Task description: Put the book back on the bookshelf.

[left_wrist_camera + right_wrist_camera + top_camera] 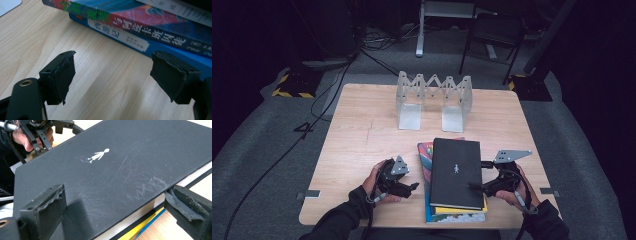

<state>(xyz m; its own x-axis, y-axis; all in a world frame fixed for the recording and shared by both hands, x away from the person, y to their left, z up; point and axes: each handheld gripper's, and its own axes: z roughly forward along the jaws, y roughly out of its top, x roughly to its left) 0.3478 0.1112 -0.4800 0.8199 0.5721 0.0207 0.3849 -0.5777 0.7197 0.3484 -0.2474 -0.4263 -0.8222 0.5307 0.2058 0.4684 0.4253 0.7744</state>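
Blue book spine: reads 西游记, seemingly.
Black book cover: white walking figure.
Left hand-held gripper: wide apart, empty.
Right hand-held gripper: wide, straddling black book's edge.

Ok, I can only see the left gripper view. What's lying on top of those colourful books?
Observer: A black hardcover book with a tiny white figure on its cover tops the stack.
Operator: Where's my other gripper?
Observer: The right gripper is at that book's right edge, open, with one jaw over the cover and one beside the pages.
Operator: Anything else on the table?
Observer: A silvery metal folding book rack stands near the far edge.
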